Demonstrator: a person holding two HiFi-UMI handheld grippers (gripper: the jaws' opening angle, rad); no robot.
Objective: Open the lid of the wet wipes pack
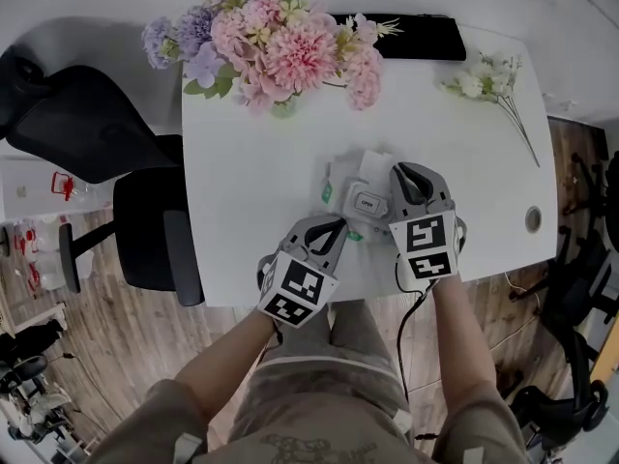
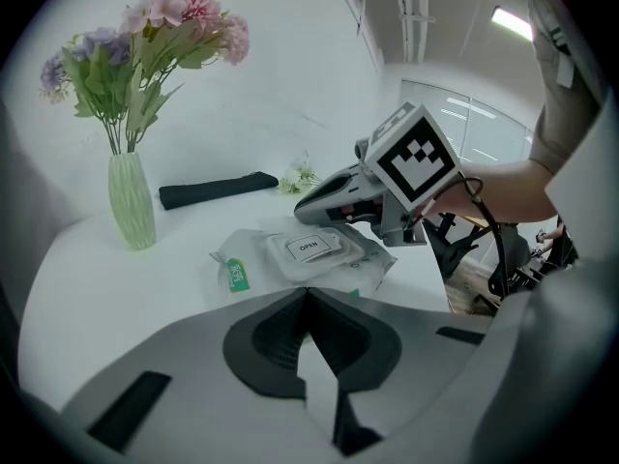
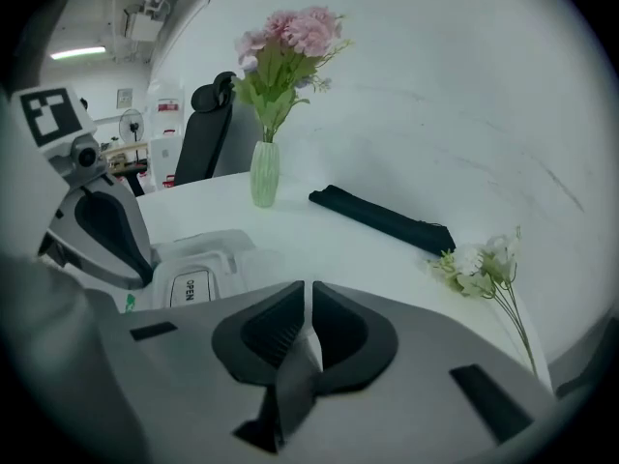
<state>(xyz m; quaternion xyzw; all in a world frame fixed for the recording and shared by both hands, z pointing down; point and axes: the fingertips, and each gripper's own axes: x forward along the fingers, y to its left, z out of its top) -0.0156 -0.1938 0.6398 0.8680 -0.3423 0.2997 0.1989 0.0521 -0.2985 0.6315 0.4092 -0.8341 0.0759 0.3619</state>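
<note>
The wet wipes pack (image 1: 340, 180) lies flat on the white table (image 1: 251, 211), its white flip lid (image 1: 367, 200) marked OPEN facing up and lying closed. My left gripper (image 1: 338, 223) rests at the pack's near left edge with its jaws together and nothing between them. In the left gripper view the lid (image 2: 308, 248) sits just beyond the left gripper (image 2: 308, 289). My right gripper (image 1: 400, 171) hovers beside the lid's right edge, its jaws closed to a thin slit and empty. The right gripper view shows the lid (image 3: 188, 289) left of the right gripper (image 3: 309, 285).
A green vase of pink and purple flowers (image 1: 274, 39) stands at the table's far side, with a black flat case (image 1: 416, 37) next to it. A white flower sprig (image 1: 493, 83) lies at the far right. A black office chair (image 1: 92, 129) stands left of the table.
</note>
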